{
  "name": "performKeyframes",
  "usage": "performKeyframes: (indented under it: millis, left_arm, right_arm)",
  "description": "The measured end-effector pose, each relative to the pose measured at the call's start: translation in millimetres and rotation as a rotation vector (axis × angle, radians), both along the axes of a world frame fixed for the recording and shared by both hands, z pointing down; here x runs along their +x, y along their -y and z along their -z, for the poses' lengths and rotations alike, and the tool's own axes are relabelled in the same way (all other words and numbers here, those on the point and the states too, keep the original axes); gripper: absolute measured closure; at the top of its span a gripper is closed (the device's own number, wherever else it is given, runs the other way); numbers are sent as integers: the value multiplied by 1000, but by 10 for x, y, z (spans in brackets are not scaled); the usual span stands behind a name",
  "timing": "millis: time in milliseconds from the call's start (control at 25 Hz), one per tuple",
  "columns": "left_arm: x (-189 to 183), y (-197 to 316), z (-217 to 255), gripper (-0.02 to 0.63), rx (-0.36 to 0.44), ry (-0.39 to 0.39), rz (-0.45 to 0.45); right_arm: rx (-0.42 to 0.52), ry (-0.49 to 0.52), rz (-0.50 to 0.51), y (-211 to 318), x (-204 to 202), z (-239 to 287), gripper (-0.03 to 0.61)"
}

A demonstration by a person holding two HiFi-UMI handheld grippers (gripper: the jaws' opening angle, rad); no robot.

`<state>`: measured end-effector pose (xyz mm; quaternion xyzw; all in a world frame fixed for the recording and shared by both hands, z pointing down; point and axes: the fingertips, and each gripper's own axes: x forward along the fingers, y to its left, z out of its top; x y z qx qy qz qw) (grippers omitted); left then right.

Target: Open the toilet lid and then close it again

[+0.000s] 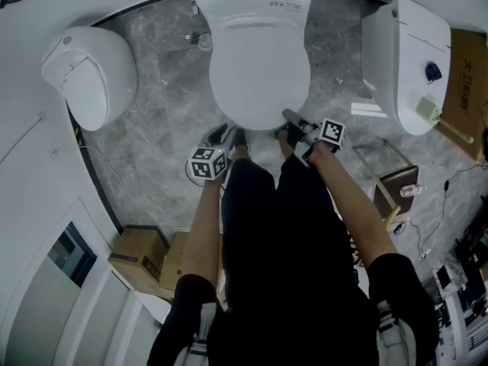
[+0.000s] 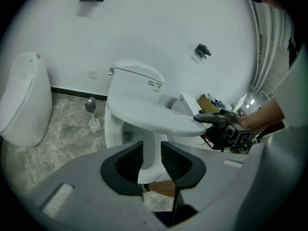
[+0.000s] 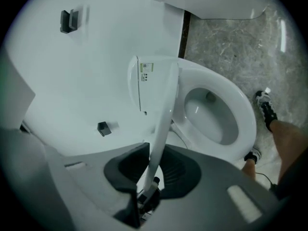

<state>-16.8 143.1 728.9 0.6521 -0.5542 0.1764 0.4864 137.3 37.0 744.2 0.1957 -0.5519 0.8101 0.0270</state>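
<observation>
- Status: we find the opening step under way. The lid (image 2: 154, 114) stands partly raised off the seat (image 3: 240, 124). It is hinged at the tank (image 2: 137, 73) and is well short of upright.
- Right claw (image 3: 155, 165): it is clamped on the lid's front edge. In its own view the lid runs edge-on from between the pads up to the hinge, with the bowl (image 3: 211, 114) exposed beside it.
- Left claw (image 2: 151, 160): its jaws stand apart with nothing between them. It hangs near the front of the toilet, apart from the lid, and takes no part in the lift.
- Outstanding, in our judgement: carry the lid up to rest against the tank, then bring it down onto the seat. The closing half is not begun.
- Surface: the lid is smooth, glossy white and thin at the rim. We judge that a pinch on so slick an edge could slip if the lift is hurried.
- Floor: grey marbled tile (image 1: 168, 128), meeting a plain white wall (image 2: 144, 28) along a dark skirting.
- Other fixtures: a second toilet (image 1: 408, 59) sits well apart at the head view's right. A white fixture (image 1: 88, 75) stands at the left, probably a urinal, though the wide-angle view does not settle it.
- Clutter: cardboard boxes (image 1: 141, 254) lie behind the person, near the left arm.
</observation>
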Motion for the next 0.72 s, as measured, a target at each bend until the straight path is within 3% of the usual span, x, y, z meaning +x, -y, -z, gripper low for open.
performKeyframes:
  millis: [160,360,480,600,720]
  left_arm:
    - [-119,47,17,505,-16,136,-143]
    - [-296,264,185,470,64,343,-315]
    - [-344,406,313,456,106,450,-444]
    - [-376,613,447,445,180,534,-577]
    - [-324,763,488,442,234,564,-747]
  right_arm:
    - [58,-31,-61,154,-86,143,511]
    - [128,-105,-95,305,-190,354,500]
    - [142,-138,-182,398,-227,466,499]
    - [149,-156,-239,488,-252,528,497]
    - [143,-181,-258,491,-266,524,497]
